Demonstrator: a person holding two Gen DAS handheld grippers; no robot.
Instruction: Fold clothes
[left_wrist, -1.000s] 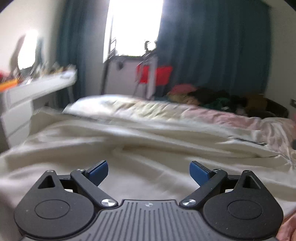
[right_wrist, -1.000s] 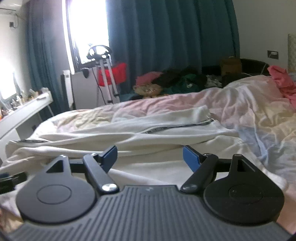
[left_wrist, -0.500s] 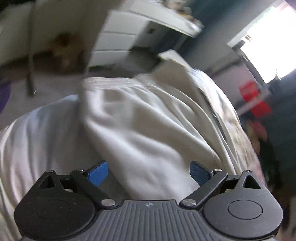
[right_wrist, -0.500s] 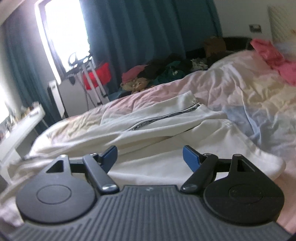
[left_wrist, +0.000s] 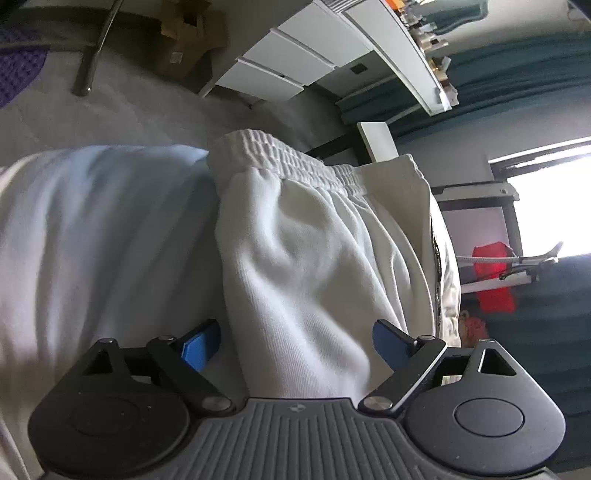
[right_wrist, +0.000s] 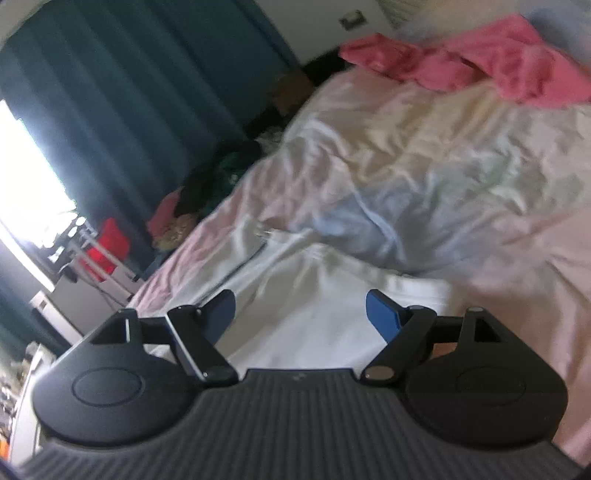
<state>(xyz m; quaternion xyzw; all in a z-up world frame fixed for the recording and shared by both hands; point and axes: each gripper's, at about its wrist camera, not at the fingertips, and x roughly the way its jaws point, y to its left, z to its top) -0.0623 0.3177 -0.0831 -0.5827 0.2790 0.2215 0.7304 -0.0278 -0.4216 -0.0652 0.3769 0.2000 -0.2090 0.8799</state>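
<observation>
White sweatpants (left_wrist: 314, 258) with a ribbed elastic waistband (left_wrist: 280, 158) lie on the bed near its edge; the left wrist view is rolled sideways. My left gripper (left_wrist: 295, 345) is open, with the cloth's folded edge between its blue fingers. In the right wrist view the same white pants (right_wrist: 306, 295) stretch ahead over the pale bedspread (right_wrist: 424, 158). My right gripper (right_wrist: 301, 314) is open just above the cloth, holding nothing.
A pink garment (right_wrist: 480, 70) lies at the far right of the bed. A white drawer desk (left_wrist: 303, 66) and a cardboard box (left_wrist: 184, 48) stand on the grey floor beside the bed. Teal curtains (right_wrist: 129, 92), a clothes pile (right_wrist: 207, 199) and a red item (left_wrist: 493, 273) lie beyond.
The left gripper has rolled sideways and swung toward the bed edge, now over the pants' waistband end. The right gripper has tilted and moved closer over the pants. Both stayed open.
</observation>
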